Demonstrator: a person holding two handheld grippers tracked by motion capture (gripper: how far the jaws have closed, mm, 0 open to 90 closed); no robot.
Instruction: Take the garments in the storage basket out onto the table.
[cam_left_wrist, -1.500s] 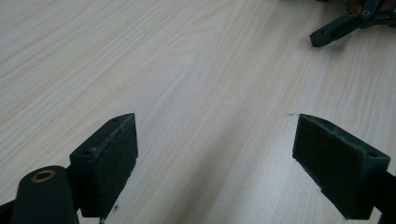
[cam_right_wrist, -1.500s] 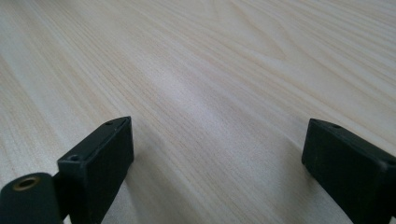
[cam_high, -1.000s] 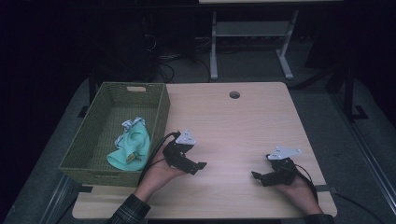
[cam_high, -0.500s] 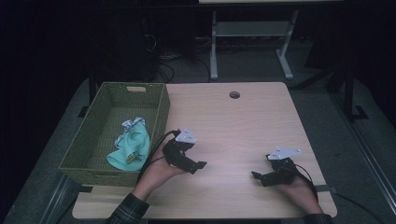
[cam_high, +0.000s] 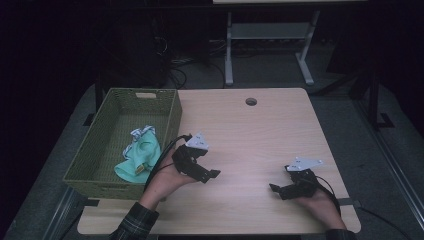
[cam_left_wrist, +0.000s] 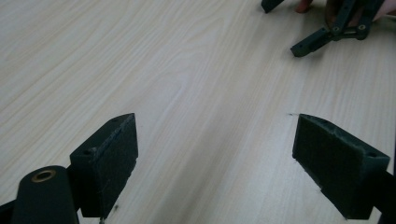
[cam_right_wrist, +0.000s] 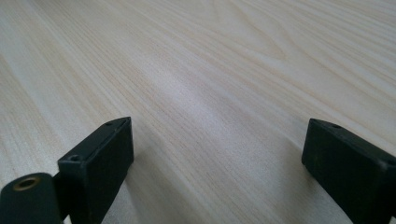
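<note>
Jaws spread wide, left gripper (cam_high: 207, 175), right gripper (cam_high: 278, 190), over bare table (cam_high: 250, 135).

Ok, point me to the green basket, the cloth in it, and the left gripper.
green basket (cam_high: 175, 117), high view, right wall rim.
cloth (cam_high: 141, 156), high view, middle of the bundle.
left gripper (cam_high: 212, 176), high view, between its jaw tips.

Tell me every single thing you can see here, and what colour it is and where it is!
table: one, light wood, centre of the high view.
cable hole: one, dark, far middle of the table.
basket: one, green woven, at the table's left edge.
cloth: one, mint green with a white patterned bit, inside the basket.
metal frame: one, pale grey, on the dark floor beyond the table.
left hand-held gripper: one, black with a grey plate, jaws open, near the basket.
right hand-held gripper: one, black with a grey plate, jaws open, front right of the table.
</note>
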